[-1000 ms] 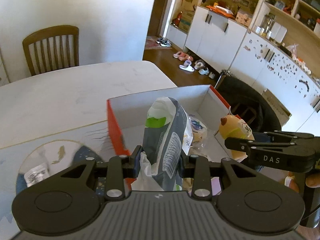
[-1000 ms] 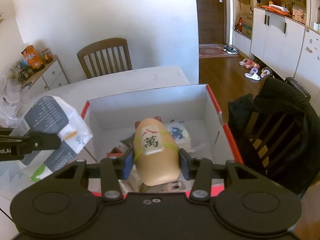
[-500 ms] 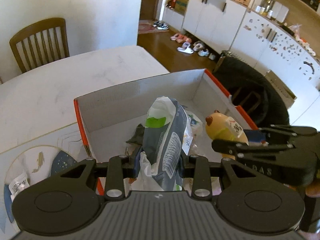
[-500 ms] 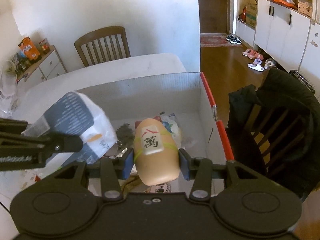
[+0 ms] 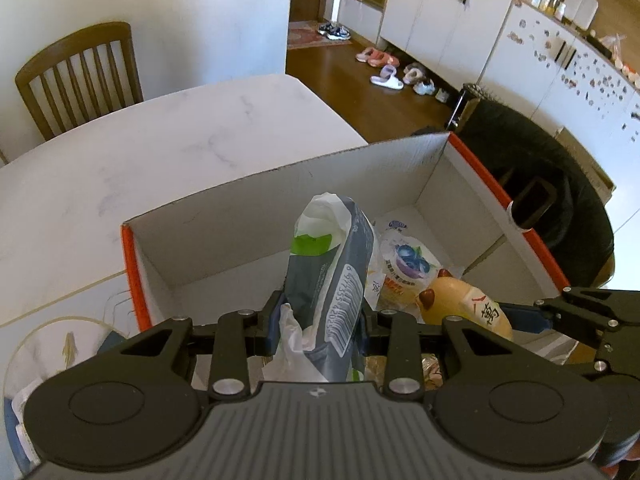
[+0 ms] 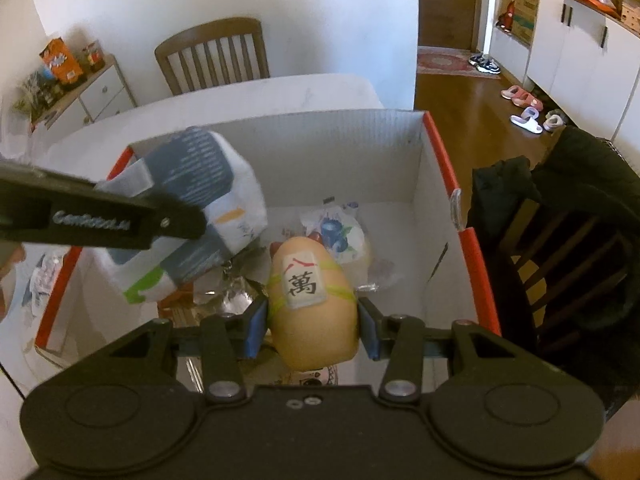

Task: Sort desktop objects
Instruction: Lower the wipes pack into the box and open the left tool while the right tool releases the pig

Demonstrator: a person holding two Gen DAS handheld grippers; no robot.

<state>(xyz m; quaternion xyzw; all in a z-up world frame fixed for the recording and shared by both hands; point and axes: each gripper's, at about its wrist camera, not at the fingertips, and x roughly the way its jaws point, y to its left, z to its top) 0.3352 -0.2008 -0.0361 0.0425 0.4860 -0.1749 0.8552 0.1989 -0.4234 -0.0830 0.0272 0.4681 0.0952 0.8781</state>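
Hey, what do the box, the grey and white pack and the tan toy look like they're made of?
Box: likely corrugated cardboard, matte white inside with orange edges; fluting lines show on the wall.
Grey and white pack: thin plastic film, slightly glossy, crinkled, with a printed barcode.
Tan toy: probably soft foam or rubber, smooth and matte; the look leaves it open.

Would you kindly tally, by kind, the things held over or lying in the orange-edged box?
Grey-and-white packs, held by left claw: 1
Tan toys, held by right claw: 1
Blueberry-print packets on box floor: 1
Total clearly seen: 3; other items underneath are unclear.
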